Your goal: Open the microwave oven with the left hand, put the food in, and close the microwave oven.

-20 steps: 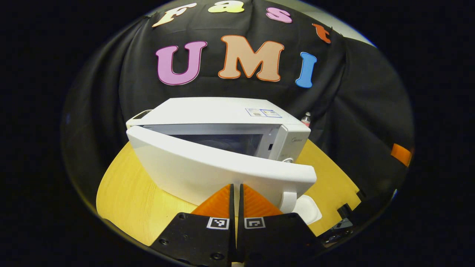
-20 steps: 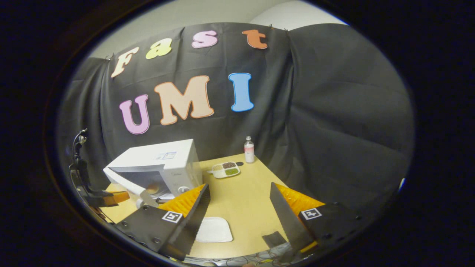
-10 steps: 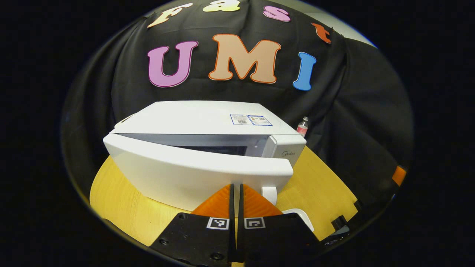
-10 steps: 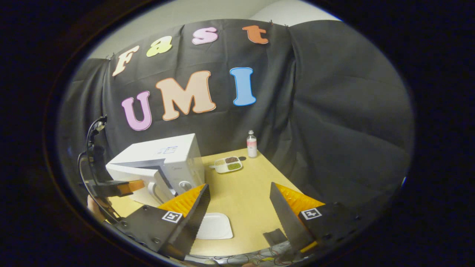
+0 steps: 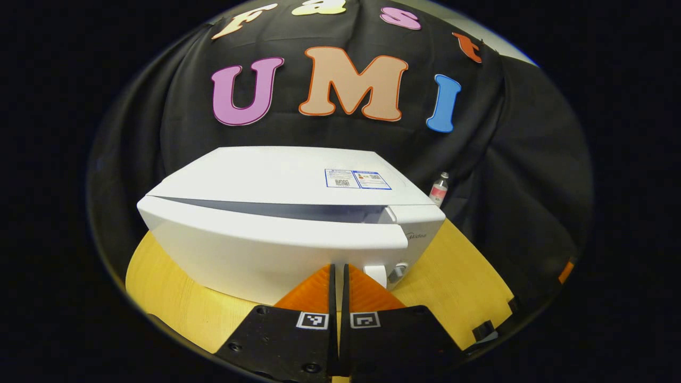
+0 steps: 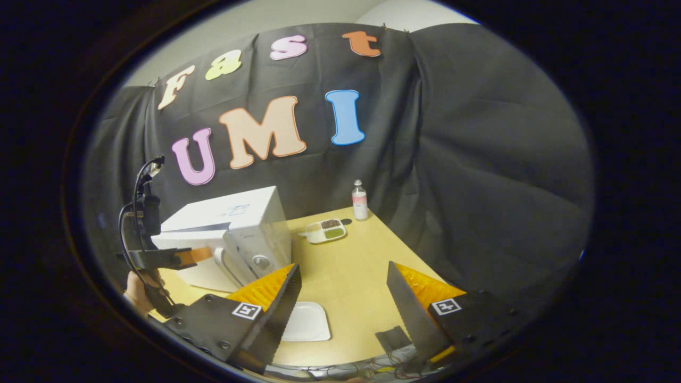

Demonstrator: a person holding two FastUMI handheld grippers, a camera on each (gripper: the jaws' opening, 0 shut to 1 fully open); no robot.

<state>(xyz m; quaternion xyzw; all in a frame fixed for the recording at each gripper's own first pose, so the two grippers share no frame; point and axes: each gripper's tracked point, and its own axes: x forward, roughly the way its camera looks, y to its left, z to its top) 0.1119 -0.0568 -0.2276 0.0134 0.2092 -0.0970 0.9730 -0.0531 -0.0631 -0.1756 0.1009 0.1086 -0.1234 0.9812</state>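
The white microwave (image 5: 276,175) stands on the yellow table (image 5: 175,303). Its door (image 5: 255,250) is almost shut, with a thin dark gap left along the top edge, and the inside is hidden. My left gripper (image 5: 338,266) is shut with nothing between its fingers, and its tips rest against the door front just left of the handle (image 5: 376,274). In the right gripper view the microwave (image 6: 239,223) sits at the left with the left gripper (image 6: 183,257) against its door. My right gripper (image 6: 343,268) hangs open over the table, holding nothing.
An empty white plate (image 6: 307,322) lies on the table near the right gripper. A divided tray of food (image 6: 324,230) and a small bottle (image 6: 360,199) stand at the back of the table (image 6: 351,260). A hand (image 6: 137,291) holds the left gripper.
The microwave door has swung from partly open to almost shut, with the shut left gripper following it in. The right gripper has stayed open and has barely moved.
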